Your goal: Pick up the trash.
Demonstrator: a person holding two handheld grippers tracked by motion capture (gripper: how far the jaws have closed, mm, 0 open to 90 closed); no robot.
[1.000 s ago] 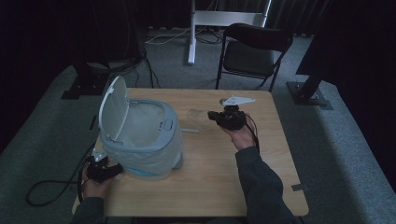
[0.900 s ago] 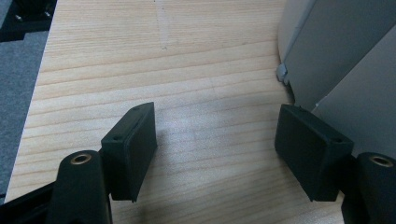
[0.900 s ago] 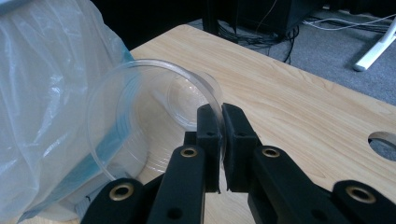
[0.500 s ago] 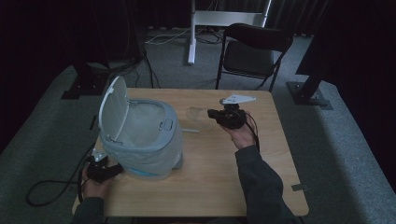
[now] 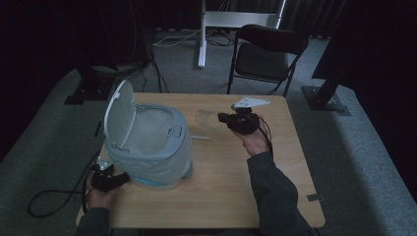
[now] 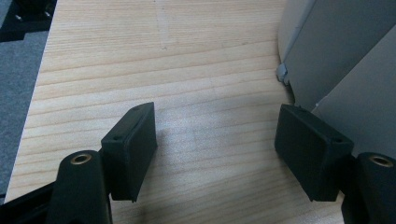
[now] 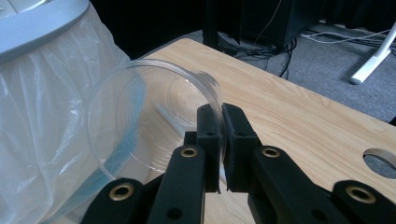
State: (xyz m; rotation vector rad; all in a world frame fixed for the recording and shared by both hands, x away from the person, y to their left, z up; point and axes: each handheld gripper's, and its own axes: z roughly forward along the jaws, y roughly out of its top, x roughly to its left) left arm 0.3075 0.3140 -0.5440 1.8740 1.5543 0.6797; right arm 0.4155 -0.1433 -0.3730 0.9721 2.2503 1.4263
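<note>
At the near left corner of the wooden surface (image 5: 216, 196), the left tool (image 5: 109, 178) rests low in the person's hand, just beside the base of the bin (image 5: 152, 147). In the left gripper view its two black rectangular pads stand wide apart with nothing between them, only the pale wood grain under them, and the smooth grey wall of the bin (image 6: 336, 60) rises close to the pad on the right side of that view. The bin is a rounded grey plastic container, lined with a thin, wrinkled, half-transparent bag (image 7: 42, 116), and its oval white lid (image 5: 118, 115) stands up, tilted open on the left side. Farther on, toward the middle of the surface, the right tool (image 5: 227, 118) is held in the person's right hand, with a dark sleeve (image 5: 273, 196) behind it. Its black pads are pressed almost together on the thin rim of a clear plastic cup (image 7: 154, 121), which is lying on its side in the air, its round mouth turned toward the camera of the right gripper view. The cup (image 5: 206, 118) is above the surface, just beside the right edge of the bin. Beyond the surface, a black folding chair (image 5: 265, 54) stands on the grey carpet floor (image 5: 354, 147).
</note>
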